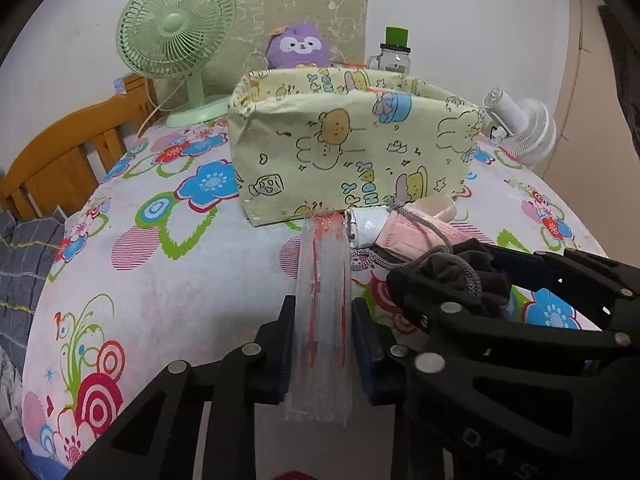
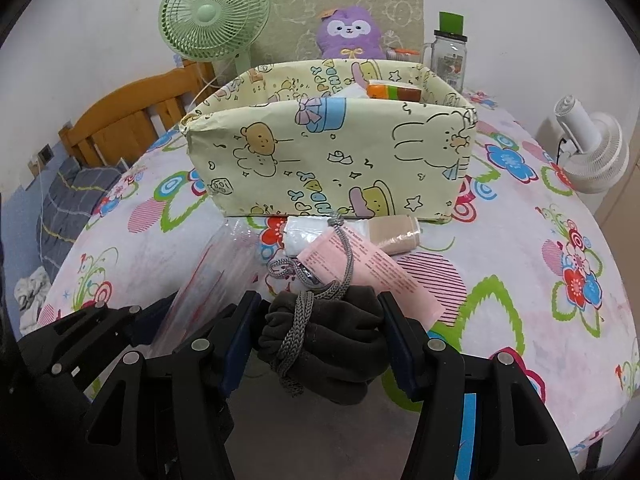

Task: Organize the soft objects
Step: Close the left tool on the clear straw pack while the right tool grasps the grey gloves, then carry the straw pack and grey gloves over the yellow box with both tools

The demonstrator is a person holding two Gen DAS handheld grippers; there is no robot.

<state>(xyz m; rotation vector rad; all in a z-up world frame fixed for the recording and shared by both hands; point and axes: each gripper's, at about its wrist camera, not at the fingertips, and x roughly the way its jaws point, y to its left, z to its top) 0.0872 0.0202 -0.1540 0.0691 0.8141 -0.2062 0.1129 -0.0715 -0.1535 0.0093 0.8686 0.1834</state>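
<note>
My left gripper (image 1: 322, 344) is shut on a clear plastic packet with red print (image 1: 322, 300) that reaches toward the yellow cartoon-print box (image 1: 352, 148). My right gripper (image 2: 320, 336) is shut on a dark grey drawstring pouch (image 2: 328, 344) with a grey cord (image 2: 300, 320). In front of the box lie a pink packet (image 2: 364, 264), a white roll (image 2: 308, 236) and a beige roll (image 2: 396, 232). The box (image 2: 332, 160) holds an orange-green item (image 2: 394, 92) and something white. The right gripper also shows in the left wrist view (image 1: 452, 280), beside the left one.
A purple plush (image 2: 350, 34) sits behind the box. A green fan (image 1: 176, 36) stands at the back left, a white fan (image 2: 592, 152) at the right, a glass jar with green lid (image 2: 450, 56) at the back. A wooden bed frame (image 1: 60, 152) lies left of the flowered tablecloth (image 1: 160, 260).
</note>
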